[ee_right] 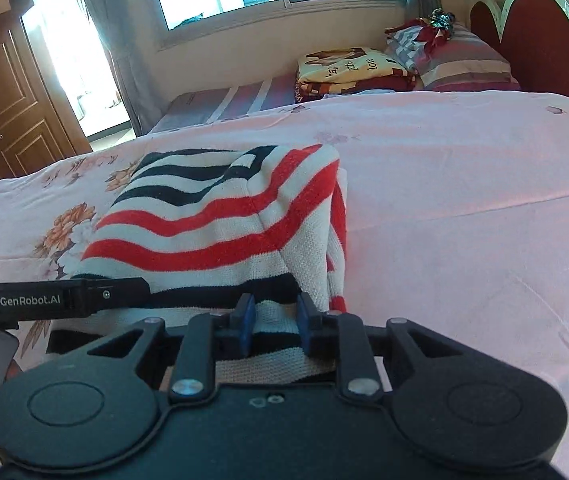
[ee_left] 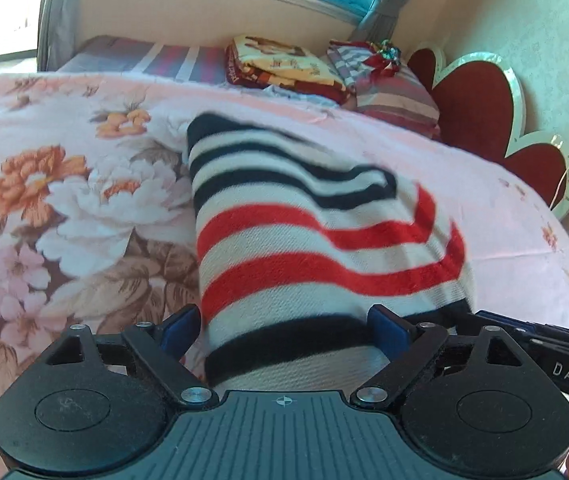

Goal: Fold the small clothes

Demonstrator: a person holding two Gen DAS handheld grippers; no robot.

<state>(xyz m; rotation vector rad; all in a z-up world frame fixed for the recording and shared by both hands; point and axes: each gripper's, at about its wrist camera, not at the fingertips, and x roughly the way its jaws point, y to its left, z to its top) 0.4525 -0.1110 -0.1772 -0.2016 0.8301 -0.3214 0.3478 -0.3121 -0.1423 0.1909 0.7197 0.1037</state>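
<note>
The left tongs (ee_left: 284,330) stand spread wide, their blue pads either side of a striped knit garment (ee_left: 304,240) without pressing it. The right tongs (ee_right: 272,322) pinch a fold of the same red, black and cream garment at its near edge. It lies folded on a bed under a pink floral blanket (ee_right: 464,200). Beyond sit a folded blanket (ee_right: 352,68), a striped pillow (ee_right: 460,60) and a red scalloped headboard (ee_left: 480,100).
</note>
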